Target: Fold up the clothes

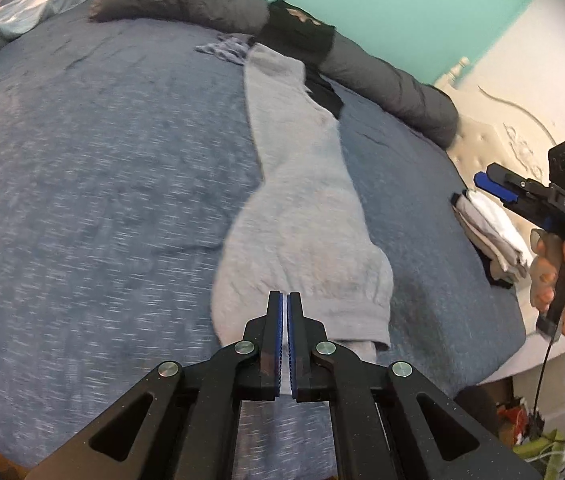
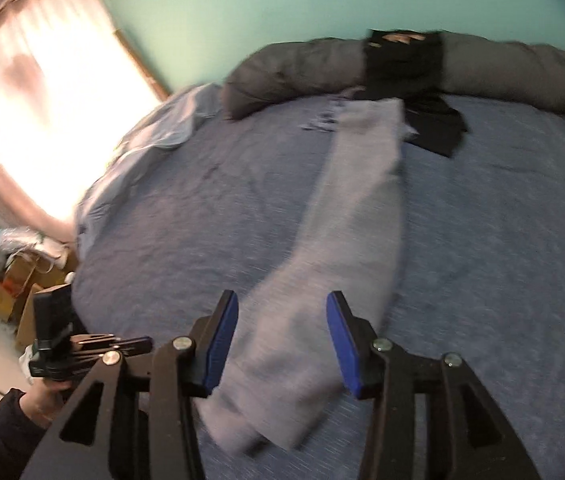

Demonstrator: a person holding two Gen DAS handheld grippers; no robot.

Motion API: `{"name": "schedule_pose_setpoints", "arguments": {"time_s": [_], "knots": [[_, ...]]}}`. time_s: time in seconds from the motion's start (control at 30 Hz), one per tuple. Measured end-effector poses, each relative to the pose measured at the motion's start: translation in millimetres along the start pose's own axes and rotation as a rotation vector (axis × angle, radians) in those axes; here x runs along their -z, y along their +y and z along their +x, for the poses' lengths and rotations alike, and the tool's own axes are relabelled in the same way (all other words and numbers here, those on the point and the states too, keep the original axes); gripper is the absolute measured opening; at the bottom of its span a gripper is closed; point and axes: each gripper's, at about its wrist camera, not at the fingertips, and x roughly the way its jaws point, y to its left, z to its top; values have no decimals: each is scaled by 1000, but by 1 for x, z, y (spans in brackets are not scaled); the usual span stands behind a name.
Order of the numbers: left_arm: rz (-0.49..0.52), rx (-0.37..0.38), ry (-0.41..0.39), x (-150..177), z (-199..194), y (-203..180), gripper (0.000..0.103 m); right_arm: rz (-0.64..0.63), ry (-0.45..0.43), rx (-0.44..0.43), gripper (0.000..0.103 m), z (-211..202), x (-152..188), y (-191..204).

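Closed, with nothing visible between its blue pads, the left gripper (image 1: 285,300) hangs over the near end of the grey trousers (image 1: 302,208), which lie as a long narrow strip across the blue bed cover (image 1: 102,160); the right gripper (image 2: 282,312) has its jaws apart above the same end and holds nothing. To fold well, I think each gripper should pinch one near corner through all layers. Then both should carry that end evenly toward the far end near the dark bolster (image 1: 202,0), so the edges meet without a twist.
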Motion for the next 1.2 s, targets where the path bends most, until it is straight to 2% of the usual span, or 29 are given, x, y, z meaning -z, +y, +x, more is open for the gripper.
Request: {"name": "schedule_pose_setpoints", "arguments": {"time_s": [0.13, 0.3, 0.33, 0.37, 0.43, 0.63, 0.87, 0.97, 1.0, 1.07, 1.2], "knots": [[-9, 28, 48, 10, 22, -14, 15, 48, 17, 56, 47, -14, 24, -40], [-36, 41, 111, 23, 53, -24, 18, 86, 41, 93, 47, -22, 56, -69], [-59, 48, 120, 25, 58, -23, 29, 87, 45, 98, 47, -24, 59, -72], [-81, 47, 127, 25, 63, -21, 45, 87, 48, 103, 47, -26, 63, -75], [-115, 35, 139, 30, 71, -16, 51, 87, 52, 112, 47, -27, 68, -79], [-162, 29, 153, 36, 76, -3, 51, 110, 59, 116, 47, -26, 76, -89], [-252, 42, 148, 36, 89, 13, 50, 87, 71, 100, 47, -18, 80, -79], [-253, 32, 141, 38, 94, 12, 49, 68, 79, 103, 47, -16, 82, -75], [-258, 35, 134, 38, 95, 12, 46, 68, 81, 103, 47, -16, 83, -75], [-269, 39, 123, 37, 97, 12, 29, 72, 85, 101, 47, -15, 84, -77], [-257, 35, 116, 33, 97, 10, 6, 78, 87, 101, 47, -15, 87, -79]]}}
